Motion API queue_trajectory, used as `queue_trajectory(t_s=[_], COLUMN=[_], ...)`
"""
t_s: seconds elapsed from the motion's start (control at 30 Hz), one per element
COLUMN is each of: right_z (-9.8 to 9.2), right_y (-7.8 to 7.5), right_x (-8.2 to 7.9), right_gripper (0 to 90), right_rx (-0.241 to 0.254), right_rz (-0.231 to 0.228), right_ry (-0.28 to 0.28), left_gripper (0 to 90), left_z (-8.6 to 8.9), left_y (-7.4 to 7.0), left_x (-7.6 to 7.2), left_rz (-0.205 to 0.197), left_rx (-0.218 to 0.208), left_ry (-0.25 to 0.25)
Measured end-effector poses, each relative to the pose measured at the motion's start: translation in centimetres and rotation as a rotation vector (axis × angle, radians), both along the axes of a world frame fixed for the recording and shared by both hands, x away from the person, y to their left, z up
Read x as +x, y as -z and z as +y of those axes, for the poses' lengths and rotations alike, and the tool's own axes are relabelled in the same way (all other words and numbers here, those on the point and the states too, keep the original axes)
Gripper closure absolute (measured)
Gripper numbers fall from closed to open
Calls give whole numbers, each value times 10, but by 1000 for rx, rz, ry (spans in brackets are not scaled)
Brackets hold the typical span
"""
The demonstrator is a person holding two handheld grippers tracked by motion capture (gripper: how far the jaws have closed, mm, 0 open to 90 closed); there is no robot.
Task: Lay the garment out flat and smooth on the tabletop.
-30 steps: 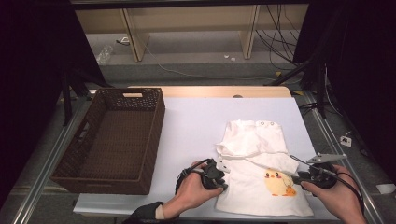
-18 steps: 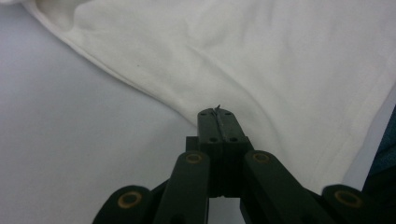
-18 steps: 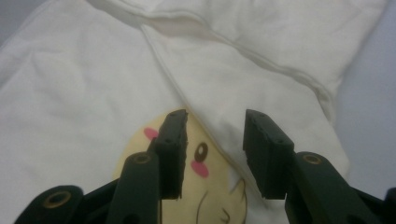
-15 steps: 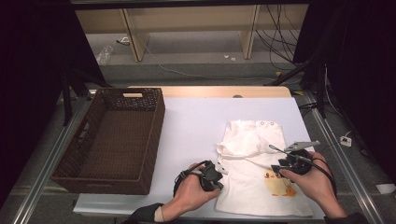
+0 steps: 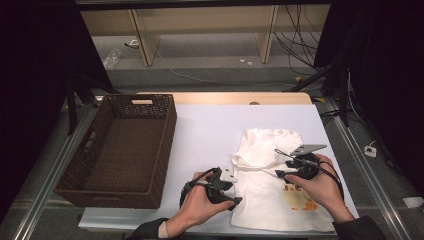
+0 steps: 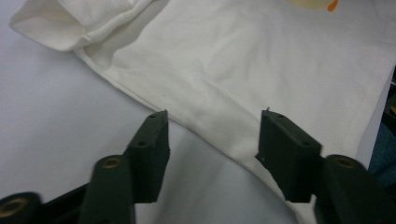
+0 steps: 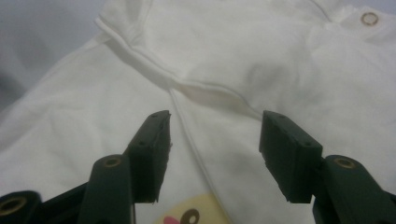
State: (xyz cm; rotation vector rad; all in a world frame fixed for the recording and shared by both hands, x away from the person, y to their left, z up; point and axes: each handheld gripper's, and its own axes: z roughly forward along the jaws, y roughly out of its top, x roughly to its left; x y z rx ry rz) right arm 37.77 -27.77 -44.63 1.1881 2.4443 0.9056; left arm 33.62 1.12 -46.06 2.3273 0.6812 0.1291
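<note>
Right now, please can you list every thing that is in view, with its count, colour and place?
Garment: one, white with a yellow print near the hem, lying flat on the right half of the table.
Snap button: one seen in the right gripper view, metal-coloured, at the garment's upper edge.
Basket: one, dark brown wicker, empty, at the left of the table.
Table: one, white top with a wooden far edge.
Shelf unit: one, light wood, behind the table.
Cables: several, black, on the floor at the far right.
Left gripper: one, black, jaws open over the garment's left edge.
Right gripper: one, black, jaws open over the garment's middle.
Hands: two, holding the grippers.
</note>
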Motion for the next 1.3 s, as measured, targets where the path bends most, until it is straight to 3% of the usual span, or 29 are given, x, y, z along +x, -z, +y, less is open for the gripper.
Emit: queue_trajectory(t_s=[0.07, 0.17, 0.37, 0.67, 1.03, 1.13, 1.3], right_z=[4, 10, 29, 61, 91, 96, 94], right_y=[1, 2, 6, 14, 26, 27, 27], right_x=[2, 5, 12, 23, 34, 34, 34], right_gripper=[402, 388, 383, 398, 496, 584, 804], right_rx=[-2, -10, 2, 9, -4, -16, -16], right_rz=[-7, -9, -21, -44, -57, -63, -75], right_ry=[-21, -46, -104, -170, -209, -210, -205], left_gripper=[287, 154, 15, 6, 14, 16, 19], left_z=[3, 6, 10, 12, 14, 14, 15], left_y=[0, 1, 2, 3, 4, 3, 4], left_x=[0, -2, -4, -2, 0, 0, 0], left_rz=[-11, 17, -9, -16, -13, -13, -13], left_rx=[-3, -21, -7, -9, -9, -12, -10], left_ry=[-23, -37, -42, -53, -62, -65, -66])
